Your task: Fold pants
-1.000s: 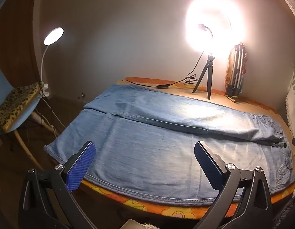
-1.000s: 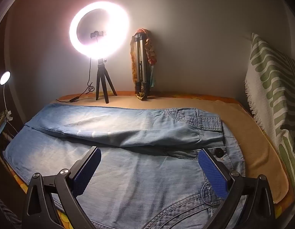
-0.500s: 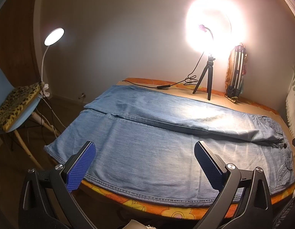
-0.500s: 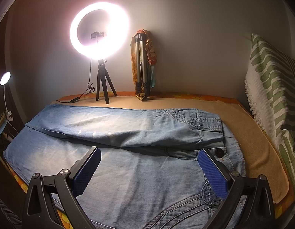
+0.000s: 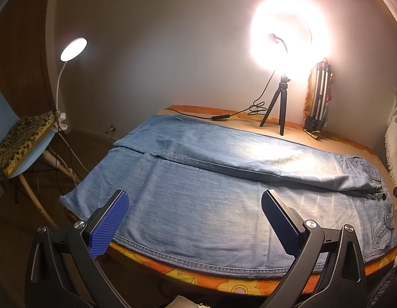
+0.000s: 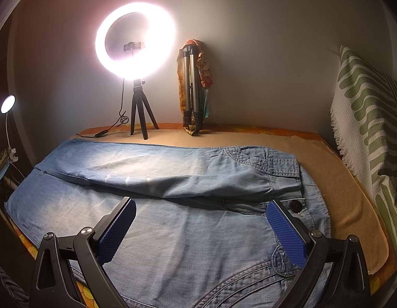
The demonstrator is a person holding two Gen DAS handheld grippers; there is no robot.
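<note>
Hovering spread wide and empty, both tongs sit off the near edge of the counter [image 5: 224, 277]: left tongs [image 5: 195, 220] over the lower leg of the pants [image 5: 198, 205], right tongs [image 6: 201, 227] over the hip and pocket stitching. Neither touches denim.

Pants lie lengthwise across the counter, waistband to the right with its dark button [image 6: 296, 206] showing, hems to the left, the near hem hanging past the counter's left end. Far leg overlaps the near leg slightly along the inseam; otherwise the garment is flat.

Judged progress: laid out and roughly smoothed, no fold made yet. Left to do, by my reading: bring one leg onto the other, then fold lengthwise hem to waist.

Behind, against the wall: lit ring light [image 6: 135, 41] on a small tripod, collapsed tripod [image 6: 192, 87] beside it.
</note>
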